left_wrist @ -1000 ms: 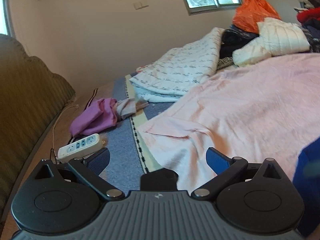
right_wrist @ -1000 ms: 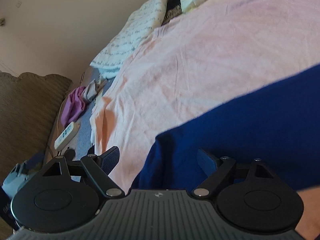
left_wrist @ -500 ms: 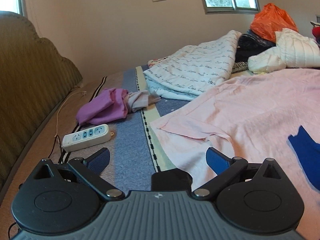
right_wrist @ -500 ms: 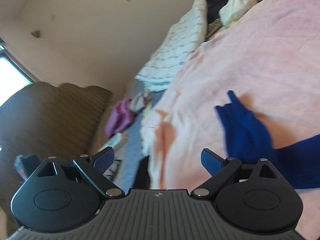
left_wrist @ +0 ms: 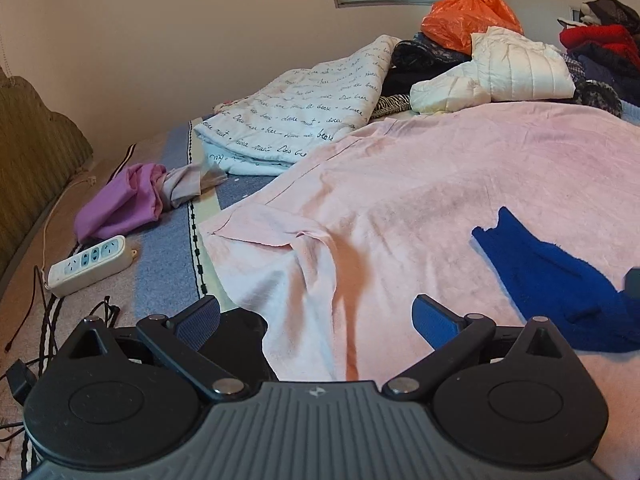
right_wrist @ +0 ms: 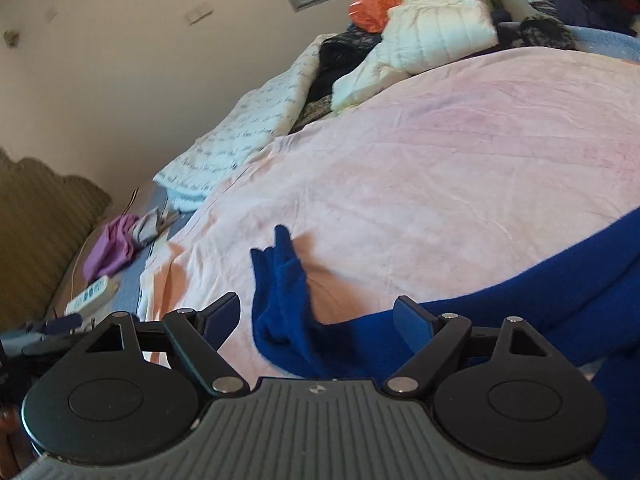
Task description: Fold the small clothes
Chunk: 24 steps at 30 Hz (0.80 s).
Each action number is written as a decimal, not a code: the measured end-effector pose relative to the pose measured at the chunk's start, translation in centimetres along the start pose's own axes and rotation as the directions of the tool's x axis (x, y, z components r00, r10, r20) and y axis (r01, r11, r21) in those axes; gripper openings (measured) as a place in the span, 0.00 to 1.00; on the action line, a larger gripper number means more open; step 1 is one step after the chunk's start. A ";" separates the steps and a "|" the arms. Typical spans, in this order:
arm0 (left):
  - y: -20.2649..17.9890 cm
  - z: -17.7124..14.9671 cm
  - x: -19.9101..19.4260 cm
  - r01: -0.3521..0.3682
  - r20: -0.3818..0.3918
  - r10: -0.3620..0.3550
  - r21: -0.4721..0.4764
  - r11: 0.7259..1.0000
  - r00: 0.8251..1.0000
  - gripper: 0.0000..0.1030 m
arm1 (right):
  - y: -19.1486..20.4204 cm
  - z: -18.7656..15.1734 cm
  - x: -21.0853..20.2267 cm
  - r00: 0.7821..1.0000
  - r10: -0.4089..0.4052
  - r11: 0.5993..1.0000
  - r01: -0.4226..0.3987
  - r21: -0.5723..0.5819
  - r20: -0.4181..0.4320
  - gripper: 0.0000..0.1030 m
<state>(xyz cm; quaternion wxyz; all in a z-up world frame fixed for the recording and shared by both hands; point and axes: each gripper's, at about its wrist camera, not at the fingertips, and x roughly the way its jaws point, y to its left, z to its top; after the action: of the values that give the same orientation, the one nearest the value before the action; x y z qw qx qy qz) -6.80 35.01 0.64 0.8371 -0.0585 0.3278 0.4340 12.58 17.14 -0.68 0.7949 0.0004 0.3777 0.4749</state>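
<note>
A dark blue garment lies rumpled on the pink sheet that covers the bed. In the right wrist view the blue garment sits right in front of my fingers and spreads away to the right. My right gripper is open and empty, low over its near part. My left gripper is open and empty, over the pink sheet's near left corner, with the garment to its right.
A purple cloth and a white power strip lie at the left by the headboard. A folded white printed quilt, a white jacket and an orange bag are piled at the back.
Both grippers pulled back and up from the blue garment. It was close under the right gripper; it now lies on the pink sheet with one end sticking up.
</note>
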 end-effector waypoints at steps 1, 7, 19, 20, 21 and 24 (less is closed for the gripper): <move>0.0 0.0 -0.3 0.000 0.009 0.000 -0.005 1.000 1.000 1.00 | 1.1 0.2 1.1 1.000 -0.024 0.998 0.023 -0.058 -0.016 0.80; -0.1 -0.1 -1.3 -0.009 0.050 0.008 0.012 1.000 0.999 1.00 | 3.9 1.9 7.0 0.972 -0.164 0.949 0.109 -0.296 -0.170 0.16; 1.0 -0.7 0.2 -0.010 -0.005 0.009 -0.032 0.999 1.000 1.00 | 7.9 3.4 4.7 0.991 -0.105 0.878 0.134 -0.459 0.088 0.64; 1.2 -0.7 0.2 -0.009 -0.004 0.009 -0.038 0.999 1.000 1.00 | 8.3 2.2 5.3 0.992 -0.110 0.860 0.124 -0.495 0.058 0.64; 1.4 -0.7 0.2 -0.011 -0.004 0.010 -0.042 0.999 1.000 1.00 | 9.1 0.6 6.3 0.991 -0.132 0.824 0.128 -0.551 0.033 0.64; 1.6 -0.7 0.1 -0.004 0.001 0.004 -0.050 0.999 1.000 1.00 | 10.7 -2.3 9.3 0.978 -0.210 0.739 0.174 -0.650 0.023 0.64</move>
<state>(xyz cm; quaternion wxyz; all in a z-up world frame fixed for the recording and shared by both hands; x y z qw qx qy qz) -8.35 35.80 0.36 0.8346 -0.0785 0.3167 0.4438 5.52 29.19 -4.05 0.7801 -0.3258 0.2085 0.4917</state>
